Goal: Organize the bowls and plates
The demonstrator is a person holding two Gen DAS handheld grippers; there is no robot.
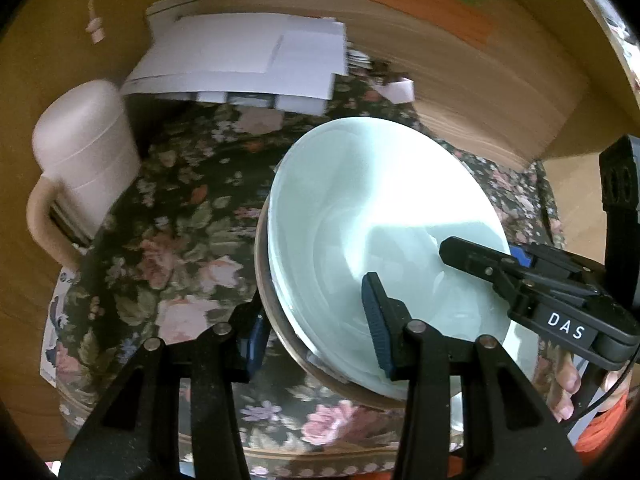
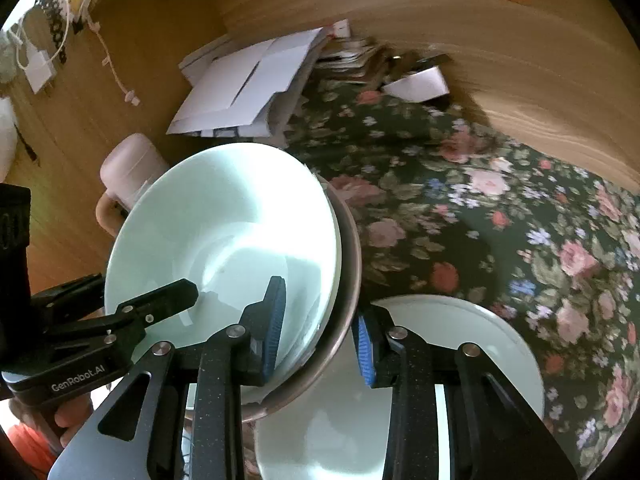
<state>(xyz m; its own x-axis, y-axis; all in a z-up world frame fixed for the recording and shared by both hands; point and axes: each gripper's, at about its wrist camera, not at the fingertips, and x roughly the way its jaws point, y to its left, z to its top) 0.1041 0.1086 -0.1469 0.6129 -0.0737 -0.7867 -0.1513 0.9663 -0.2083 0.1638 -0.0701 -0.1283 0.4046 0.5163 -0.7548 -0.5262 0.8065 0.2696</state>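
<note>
I am holding a stack of dishes with both claws, one on each side. My left gripper (image 1: 316, 332) is clamped on the near left rim, with one blue pad inside the top bowl and the other outside, under the brown edge. My right gripper (image 2: 318, 330) is doing the same on the other side, its pads pinching the rim between them. The stack (image 1: 380, 220) is tipped toward me and looks like it is hanging a little above the flowery cloth (image 1: 180, 208), though I cannot be sure it is clear of it. On top is a pale green bowl (image 2: 224, 216), with more pale rims under it, and a brown metal-looking bowl (image 2: 348, 240) is at the bottom. I think this pile is heavy and stiff, and the shiny glaze is slippery, so the dishes could slide if I am tilting it more. They look like they could chip or break. The rim is the best place to hold, with both claws across from each other. Just below my right claw, another pale plate (image 2: 480, 332) is lying on the cloth. Farther away a pink mug (image 1: 80, 152) is standing, and white papers (image 1: 248, 60) are lying by the wooden wall (image 1: 460, 80).
</note>
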